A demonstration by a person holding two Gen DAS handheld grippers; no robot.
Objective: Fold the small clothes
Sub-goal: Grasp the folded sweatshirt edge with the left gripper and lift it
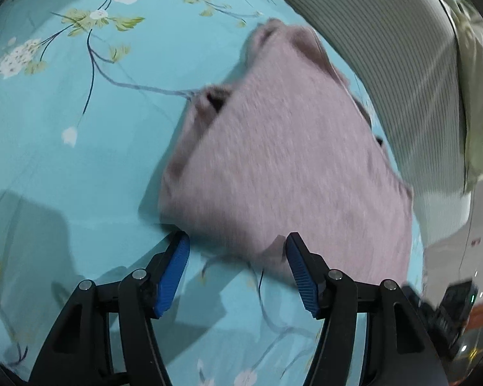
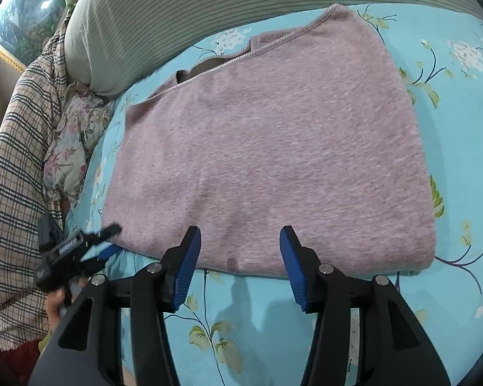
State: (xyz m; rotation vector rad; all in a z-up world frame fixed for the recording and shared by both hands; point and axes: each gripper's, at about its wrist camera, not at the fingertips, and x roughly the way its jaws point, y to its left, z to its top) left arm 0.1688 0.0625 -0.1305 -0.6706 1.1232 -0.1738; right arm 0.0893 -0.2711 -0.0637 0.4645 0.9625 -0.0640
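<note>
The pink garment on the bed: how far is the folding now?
The pink garment already lies folded in layers on the floral sheet, its neckline at the far edge. Nothing is in hand: the right tool and the left tool are open at its near edge. Another fold may remain.

Landmark = folded garment (image 2: pixel 267 148), lying flat on bedsheet (image 2: pixel 460 103). Behind it, along its far edge: striped bolster (image 2: pixel 177 9), sitting on sheet. Left of garment, off the sheet edge: floral pillow (image 2: pixel 71 141), then plaid blanket (image 2: pixel 13 167) further left. R gripper (image 2: pixel 240 251) just in front of garment's near edge, fingers apart, nothing btwn them, tips over the edge. L gripper (image 2: pixel 108 241) at garment's near-left corner. L wrist view: L gripper (image 1: pixel 238 251) fingers apart, straddling a garment (image 1: pixel 289 167) corner; bolster (image 1: pixel 402 80) to its right.
</note>
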